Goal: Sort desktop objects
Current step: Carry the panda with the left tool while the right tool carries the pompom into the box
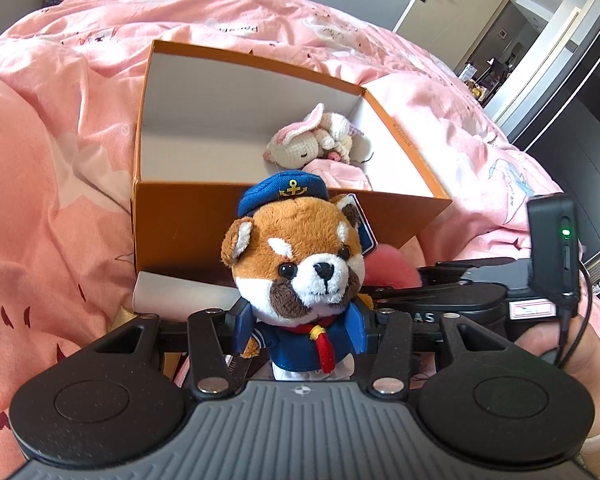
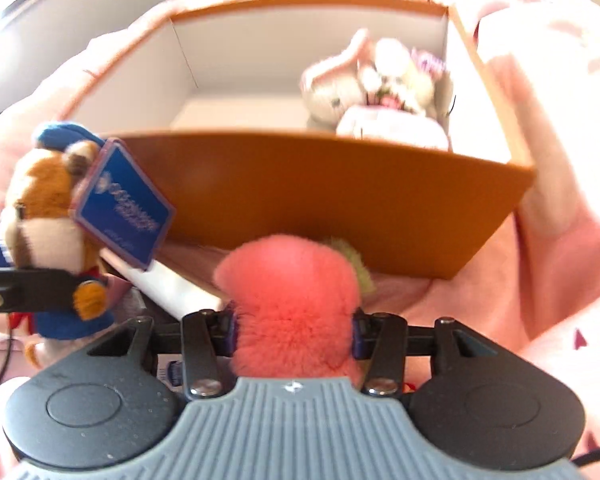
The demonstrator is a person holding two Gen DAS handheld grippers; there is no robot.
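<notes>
Both tongs grip plush toys before orange box (image 1: 204, 216)

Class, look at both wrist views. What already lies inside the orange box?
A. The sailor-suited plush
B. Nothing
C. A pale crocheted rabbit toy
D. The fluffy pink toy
C: the pale crocheted rabbit toy lies in the far right corner of the orange box; both other toys are outside it, held in hand-held grippers.

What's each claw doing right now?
Left claw: closed on the sailor plush.
Right claw: closed on the pink fluffy toy.
</notes>
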